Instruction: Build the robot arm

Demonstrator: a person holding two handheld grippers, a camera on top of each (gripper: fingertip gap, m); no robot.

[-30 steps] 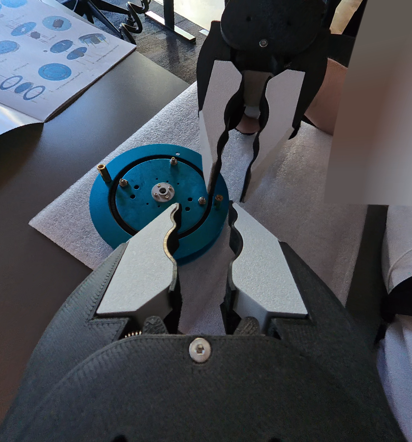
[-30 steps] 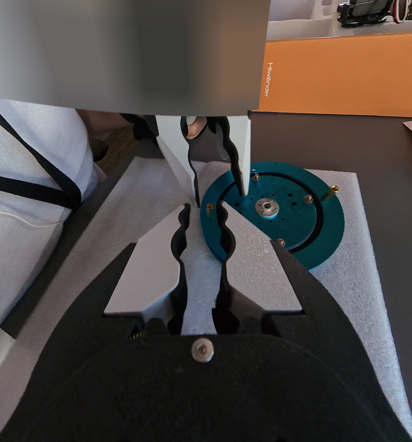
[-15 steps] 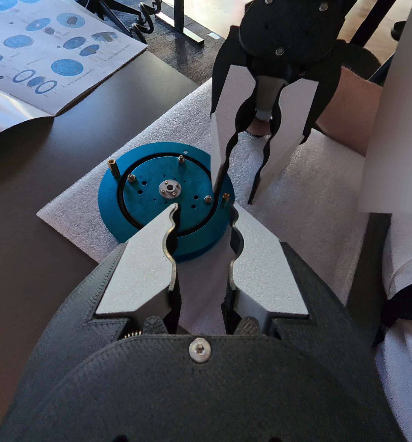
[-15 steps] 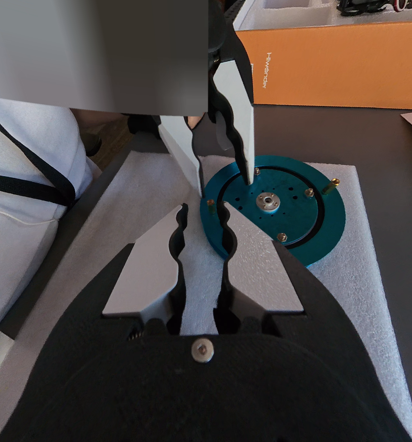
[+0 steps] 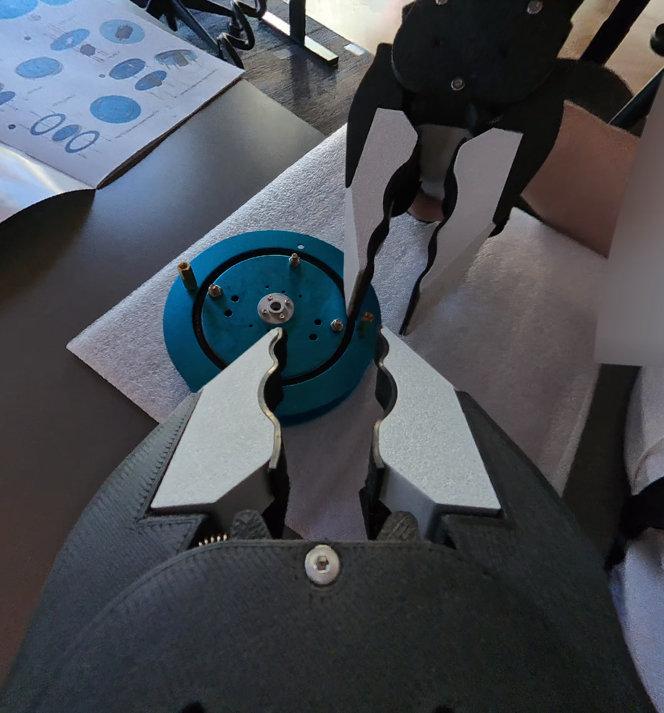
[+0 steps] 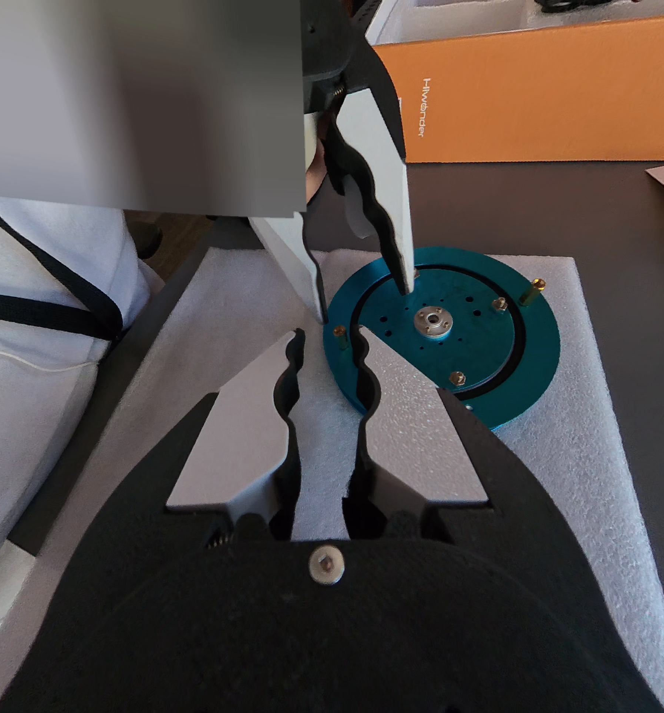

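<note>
A blue round disc point(image 5: 238, 343) with a silver centre hub point(image 5: 274, 306) and brass standoffs lies on a white foam sheet point(image 5: 477, 347). My left gripper point(image 5: 328, 332) is open and empty, with its tips just above the disc's near edge. My right gripper point(image 5: 376, 330) comes in from the opposite side, open and empty, its fingers either side of a brass standoff point(image 5: 366, 322). In the right wrist view, my right gripper point(image 6: 330, 330) frames that standoff point(image 6: 340, 335) at the rim of the disc point(image 6: 477, 347). There my left gripper point(image 6: 365, 304) has one finger over the inner plate and one at the rim.
An orange box point(image 6: 554, 96) stands at the back of the dark table point(image 5: 52, 308). An open booklet with blue diagrams point(image 5: 72, 77) lies at the left. A second brass standoff point(image 6: 533, 291) stands on the far rim. A person in white clothing point(image 6: 33, 347) is close beside the foam. My two grippers' fingertips are within a few centimetres of each other. From the left gripper's tips to the disc point(image 6: 477, 347) is close to 4 centimetres. The left camera catches it too, in the left wrist view point(image 5: 261, 274).
Both grippers stay open and have shifted only slightly. The left gripper now stands steeper over the disc, its fingertip nearer the hub. The disc has not moved.
</note>
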